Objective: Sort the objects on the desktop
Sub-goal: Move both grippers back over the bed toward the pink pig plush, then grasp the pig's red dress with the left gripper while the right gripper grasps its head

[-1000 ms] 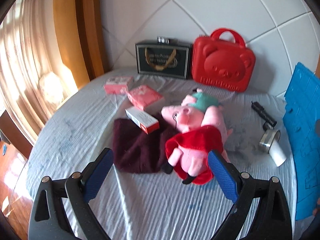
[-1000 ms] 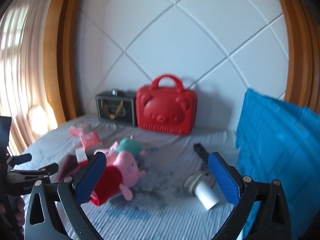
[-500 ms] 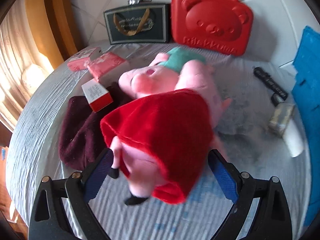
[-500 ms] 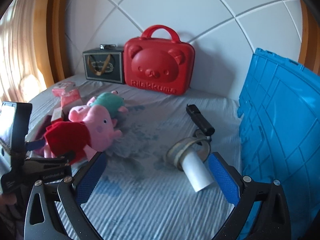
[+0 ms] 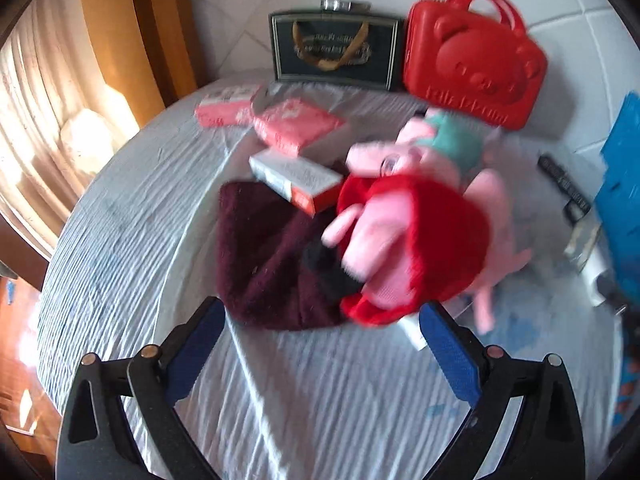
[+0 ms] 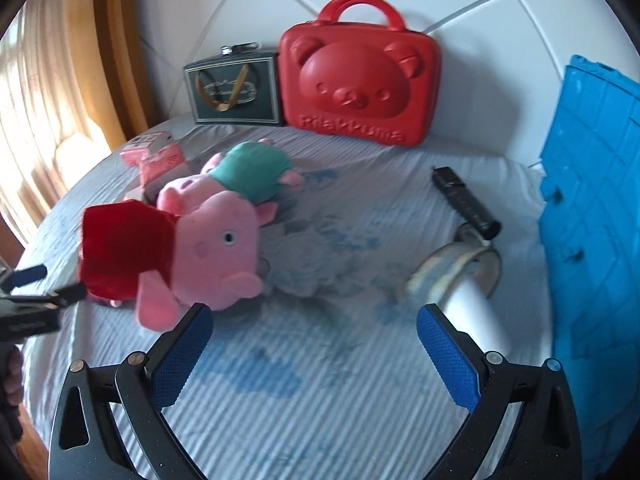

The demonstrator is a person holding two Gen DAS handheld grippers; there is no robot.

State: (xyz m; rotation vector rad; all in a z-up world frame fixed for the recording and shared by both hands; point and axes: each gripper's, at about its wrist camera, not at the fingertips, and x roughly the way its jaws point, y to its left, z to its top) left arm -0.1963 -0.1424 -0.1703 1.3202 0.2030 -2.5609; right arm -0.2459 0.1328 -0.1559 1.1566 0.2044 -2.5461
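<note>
While both the left gripper and right gripper gape empty, a fuzzy pig plush in a red velvety dress lies at ten o'clock on the ribbed bed sheet.

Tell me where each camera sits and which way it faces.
Left wrist: on the left claw, facing the headboard over the pig and hat; both its fingers show.
Right wrist: on the right claw, facing the case and tape; the left claw shows at left.
Shared: pig, case, crate.

Plush pig lies left of tape roll, suitcase behind them
</note>
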